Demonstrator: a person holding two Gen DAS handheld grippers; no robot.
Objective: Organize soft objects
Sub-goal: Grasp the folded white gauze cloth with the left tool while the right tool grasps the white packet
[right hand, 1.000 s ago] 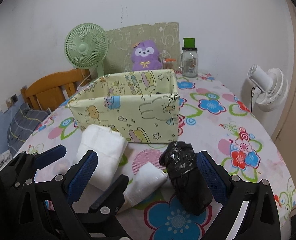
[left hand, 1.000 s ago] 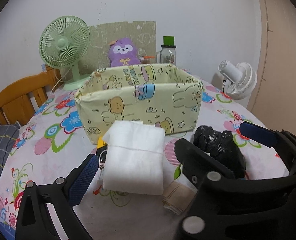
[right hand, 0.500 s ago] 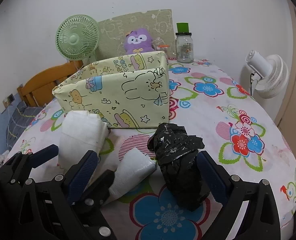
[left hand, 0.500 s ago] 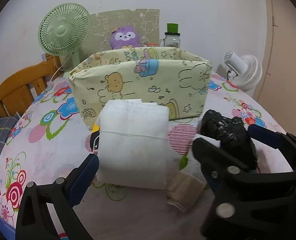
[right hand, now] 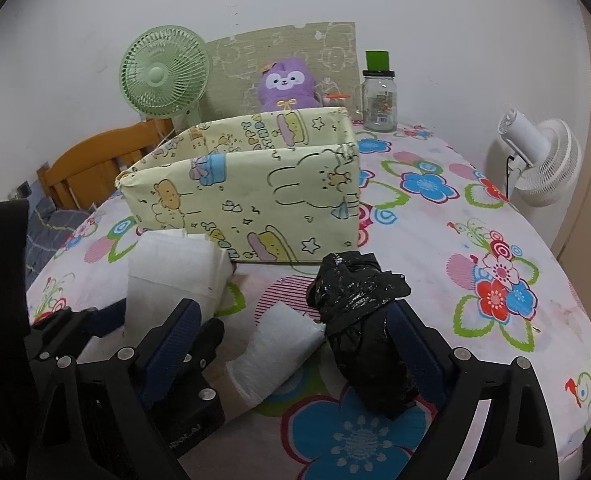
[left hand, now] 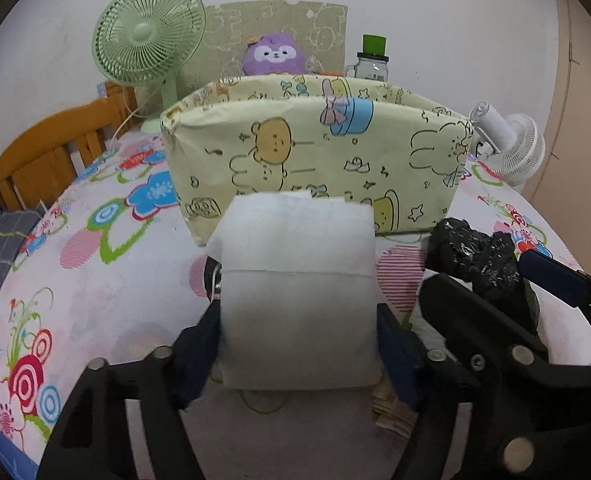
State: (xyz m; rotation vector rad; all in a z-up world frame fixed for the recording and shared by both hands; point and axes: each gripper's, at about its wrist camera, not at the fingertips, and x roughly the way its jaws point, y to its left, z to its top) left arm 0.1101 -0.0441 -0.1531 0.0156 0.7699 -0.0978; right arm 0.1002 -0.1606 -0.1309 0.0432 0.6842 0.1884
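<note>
Closing on the large white folded pad (left hand: 299, 300), the left gripper (left hand: 299, 344) is seen in the left wrist view with its blue pads (left hand: 199, 356) laid against both sides of the pad, so the pad is held between them. That pad is propped up in front of the pale yellow cartoon-print fabric box (left hand: 319, 164), which is set on the flowered tablecloth (left hand: 95, 280). A beige folded cloth (left hand: 391, 408) is partly visible under the pad's lower right corner. To the right, the crumpled black plastic bundle (left hand: 479, 256) is framed by the other gripper's fingers. Behind the box, a green fan (left hand: 149, 36), a purple plush toy (left hand: 273, 54) and a glass jar (left hand: 371, 60) are lined up along the wall.

From the right wrist view, the right gripper (right hand: 291, 352) is held wide, its jaws closing slightly, with the black bundle (right hand: 359, 320) just inside its right finger and a smaller white pad (right hand: 279, 352) lying between the fingers; neither is pinched. The large white pad (right hand: 175, 284) is seen at the left, gripped by the left gripper (right hand: 155, 320), close to the box (right hand: 251, 196). A white fan (right hand: 543, 160) is placed beyond the table's right edge.
</note>
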